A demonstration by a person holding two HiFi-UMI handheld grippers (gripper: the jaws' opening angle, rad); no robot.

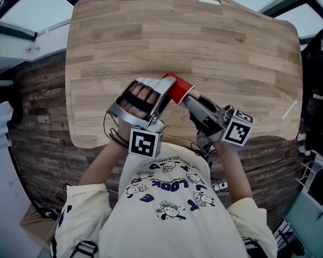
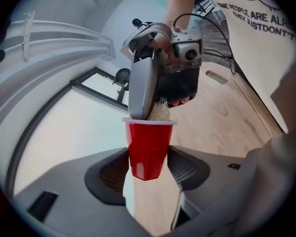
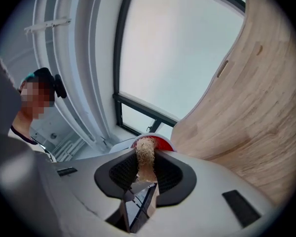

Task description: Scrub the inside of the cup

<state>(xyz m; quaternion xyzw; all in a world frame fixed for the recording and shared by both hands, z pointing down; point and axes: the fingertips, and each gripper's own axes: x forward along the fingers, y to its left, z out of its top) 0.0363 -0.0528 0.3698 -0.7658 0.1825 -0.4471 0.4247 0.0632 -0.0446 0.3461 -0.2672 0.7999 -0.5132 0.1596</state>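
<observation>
The fingers [image 2: 108,174] of the left gripper [image 2: 147,168] were clamped on a smooth, tapered red plastic cup [image 2: 147,147], tipped sideways above the pale wooden tabletop [image 1: 151,42], while the right gripper [image 3: 145,171] pinched a coarse, straw-coloured fibrous scrubber [image 3: 146,154] reaching into its mouth.

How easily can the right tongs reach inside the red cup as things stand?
Probably easily: the left tongs hold the red cup with its open mouth facing the right tongs, whose scrubber sits at the rim, with nothing between.
</observation>
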